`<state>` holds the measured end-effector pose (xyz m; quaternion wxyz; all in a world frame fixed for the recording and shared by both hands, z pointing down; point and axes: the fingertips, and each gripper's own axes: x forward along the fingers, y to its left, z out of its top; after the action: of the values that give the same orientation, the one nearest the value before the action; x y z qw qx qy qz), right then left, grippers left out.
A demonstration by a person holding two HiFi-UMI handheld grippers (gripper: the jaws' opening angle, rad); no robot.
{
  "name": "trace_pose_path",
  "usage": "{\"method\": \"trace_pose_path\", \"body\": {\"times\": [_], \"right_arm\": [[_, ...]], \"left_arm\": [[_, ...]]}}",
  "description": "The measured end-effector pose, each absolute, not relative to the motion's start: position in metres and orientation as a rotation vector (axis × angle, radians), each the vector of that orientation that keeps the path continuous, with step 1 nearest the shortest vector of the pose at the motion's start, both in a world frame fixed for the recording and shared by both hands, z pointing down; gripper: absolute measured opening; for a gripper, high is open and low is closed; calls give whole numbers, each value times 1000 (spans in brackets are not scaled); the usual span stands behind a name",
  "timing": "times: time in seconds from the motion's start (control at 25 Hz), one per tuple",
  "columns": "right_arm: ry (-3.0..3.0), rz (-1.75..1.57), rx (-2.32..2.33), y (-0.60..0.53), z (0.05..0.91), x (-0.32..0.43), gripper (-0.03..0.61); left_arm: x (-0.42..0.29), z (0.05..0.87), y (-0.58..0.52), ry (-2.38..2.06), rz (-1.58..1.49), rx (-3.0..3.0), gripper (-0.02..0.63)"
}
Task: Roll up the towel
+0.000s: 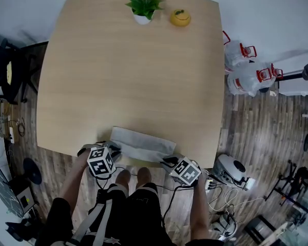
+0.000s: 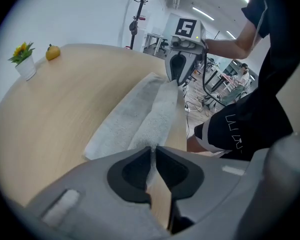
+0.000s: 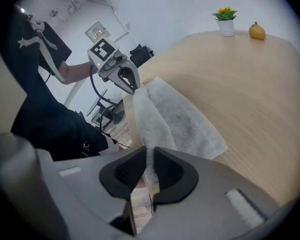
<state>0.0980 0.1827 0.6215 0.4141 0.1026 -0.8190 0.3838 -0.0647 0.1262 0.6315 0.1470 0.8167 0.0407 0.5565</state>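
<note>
1. You are gripping the towel (image 1: 142, 145) along its near hem. It is lying flat at the near edge of the table (image 1: 128, 76), roughly in the middle, with that hem lifted into a soft ridge running between your two tools.
2. Your left gripper (image 2: 153, 149) is pinching the left end of the hem, its jaws almost together with cloth squeezed between the pads. Your right gripper (image 3: 149, 151) is clamping the right end in the same way.
3. By my reading, you are starting the first turn of the roll, which is the turn that decides how tight the rest gets.
4. You are aiming for a straight ridge, so both tools should be tipping the hem over and away from you together, at matching height. If one runs ahead, the roll is probably going to cone.
5. The cloth is looking thin and limp, so a light stretch between the tools is helping here (too much, and a corner may be slipping out).
6. The potted plant (image 1: 143, 6) and the yellow fruit (image 1: 180, 18) are sitting at the far edge, well apart from your work.
</note>
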Motion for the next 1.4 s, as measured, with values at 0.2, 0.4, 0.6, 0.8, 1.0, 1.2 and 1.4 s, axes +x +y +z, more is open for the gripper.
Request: {"method": "trace_pose_path", "body": {"times": [0.2, 0.4, 0.6, 0.8, 1.0, 1.2, 1.4], "right_arm": [[-2063, 1015, 186, 174, 622, 101, 52], [-2065, 1126, 122, 167, 623, 103, 52], [-2049, 1194, 43, 162, 624, 105, 52], [-2047, 1225, 7, 154, 626, 108, 52], [-2054, 1221, 14, 147, 625, 110, 52], [-2075, 1190, 38, 143, 626, 113, 55], [-2098, 1111, 69, 136, 624, 116, 68]], "left_arm": [[-62, 634, 123, 221, 1613, 2272, 46], [-59, 636, 116, 303, 1625, 2223, 46], [-56, 639, 112, 379, 1636, 2165, 46], [-54, 642, 108, 429, 1600, 2113, 46], [-53, 641, 103, 442, 1604, 2105, 46], [-50, 642, 96, 407, 1608, 2140, 49], [-47, 640, 89, 374, 1617, 2188, 57]]}}
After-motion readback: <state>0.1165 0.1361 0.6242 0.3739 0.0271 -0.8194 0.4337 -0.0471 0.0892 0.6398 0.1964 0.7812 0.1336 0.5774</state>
